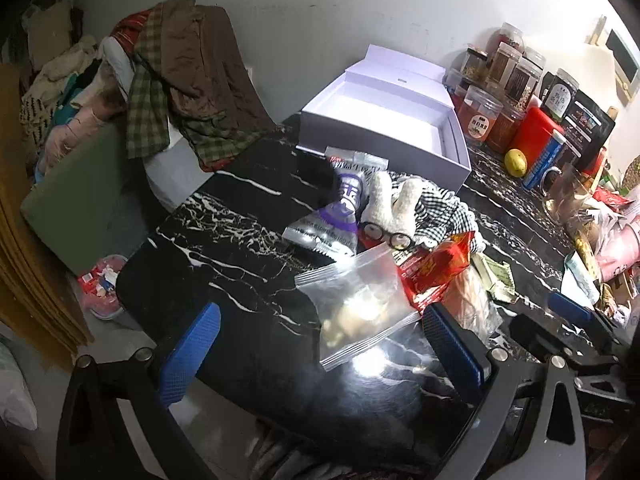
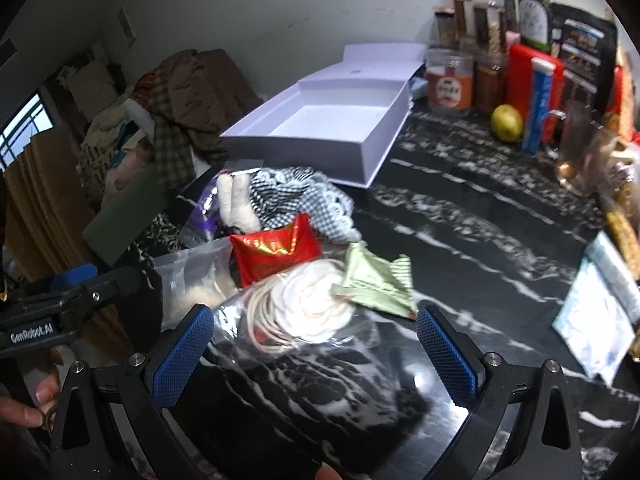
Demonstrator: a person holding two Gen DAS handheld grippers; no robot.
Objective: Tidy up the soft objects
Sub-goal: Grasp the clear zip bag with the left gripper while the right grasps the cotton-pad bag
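Black marble tabletop (image 1: 248,216), cluttered. Zip bag (image 1: 360,304) lay dead ahead of left claw (image 1: 320,356), nearer it; both claws, right claw (image 2: 316,356) included, gaped wide, empty.

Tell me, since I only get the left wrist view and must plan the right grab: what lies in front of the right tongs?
Observer: A clear bag of white coiled material lies just ahead of the right tongs, on the black marble table.
Operator: Are those tongs open?
Observer: Yes, they are open wide and grip nothing.
Operator: Is anything on top of that bag?
Observer: A crumpled green wrapper overlaps its far right edge.
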